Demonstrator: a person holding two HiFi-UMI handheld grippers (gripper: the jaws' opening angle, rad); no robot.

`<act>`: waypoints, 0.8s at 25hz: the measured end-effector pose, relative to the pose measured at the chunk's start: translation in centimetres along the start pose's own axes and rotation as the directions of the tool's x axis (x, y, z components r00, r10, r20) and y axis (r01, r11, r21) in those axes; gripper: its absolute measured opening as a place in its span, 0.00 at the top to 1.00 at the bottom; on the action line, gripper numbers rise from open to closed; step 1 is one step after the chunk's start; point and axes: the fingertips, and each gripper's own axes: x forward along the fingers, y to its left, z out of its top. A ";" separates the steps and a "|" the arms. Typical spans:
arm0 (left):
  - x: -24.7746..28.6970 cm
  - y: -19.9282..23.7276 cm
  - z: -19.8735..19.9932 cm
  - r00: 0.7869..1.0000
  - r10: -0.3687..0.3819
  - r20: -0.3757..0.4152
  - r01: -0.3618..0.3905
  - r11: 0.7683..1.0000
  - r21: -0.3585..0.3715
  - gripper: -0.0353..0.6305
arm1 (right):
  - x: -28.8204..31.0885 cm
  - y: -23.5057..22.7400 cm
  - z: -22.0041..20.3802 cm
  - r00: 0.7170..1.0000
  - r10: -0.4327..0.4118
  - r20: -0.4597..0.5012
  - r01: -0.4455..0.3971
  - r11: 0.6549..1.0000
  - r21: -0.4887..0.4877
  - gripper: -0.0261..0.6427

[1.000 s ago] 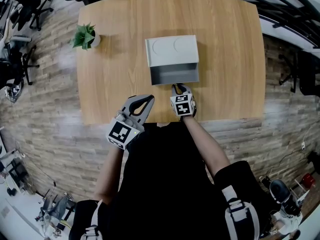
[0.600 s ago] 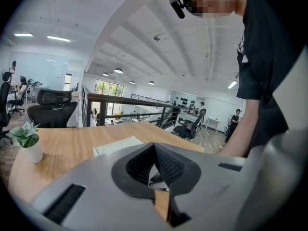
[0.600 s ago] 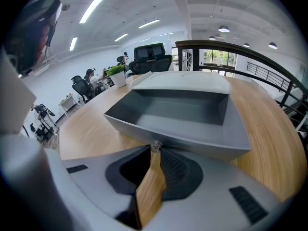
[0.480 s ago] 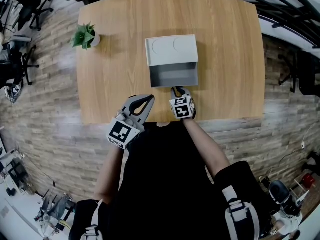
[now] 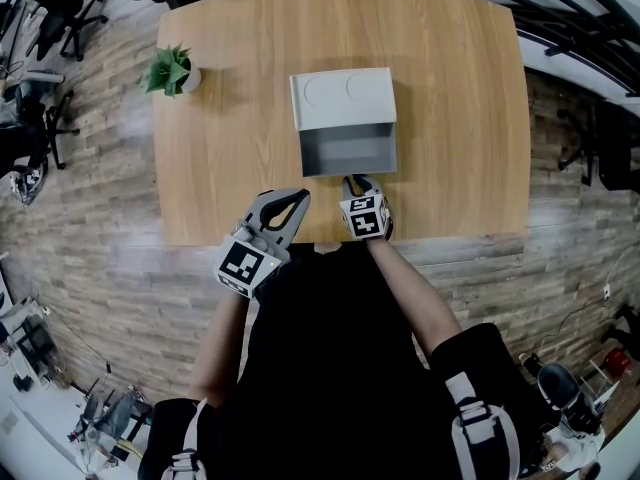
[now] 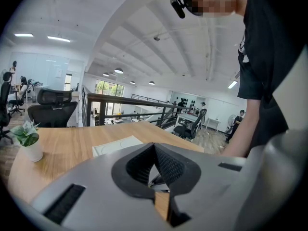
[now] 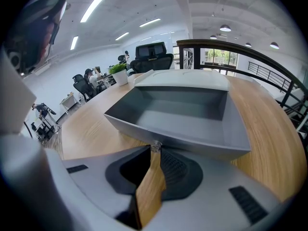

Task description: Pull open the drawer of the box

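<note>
The right gripper (image 5: 353, 181) is reaching forward at the end of a bare forearm (image 5: 400, 278) and tilting steeply down, its jaws pinching the small knob (image 7: 155, 147) on the front wall of the drawer (image 5: 348, 154). The left gripper (image 5: 302, 197) is hanging over the bench's (image 5: 450, 118) near edge, just beside the right one, its jaws pressed together on nothing. The drawer is standing pulled out of the box (image 5: 343, 99) toward the person. A potted plant (image 5: 170, 71) is sitting well apart, near the far left corner.

Left tool (image 5: 299, 197) closed and empty near the body, right tool (image 5: 356, 180) tipped down, tips pinching a small knob (image 7: 155, 146)
</note>
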 end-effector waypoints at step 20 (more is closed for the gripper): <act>0.1 -0.4 0.1 1.000 0.010 0.012 -0.010 1.000 0.002 0.91 | -1.1 -0.4 -1.0 0.999 0.054 -0.002 -0.054 0.997 -0.045 0.77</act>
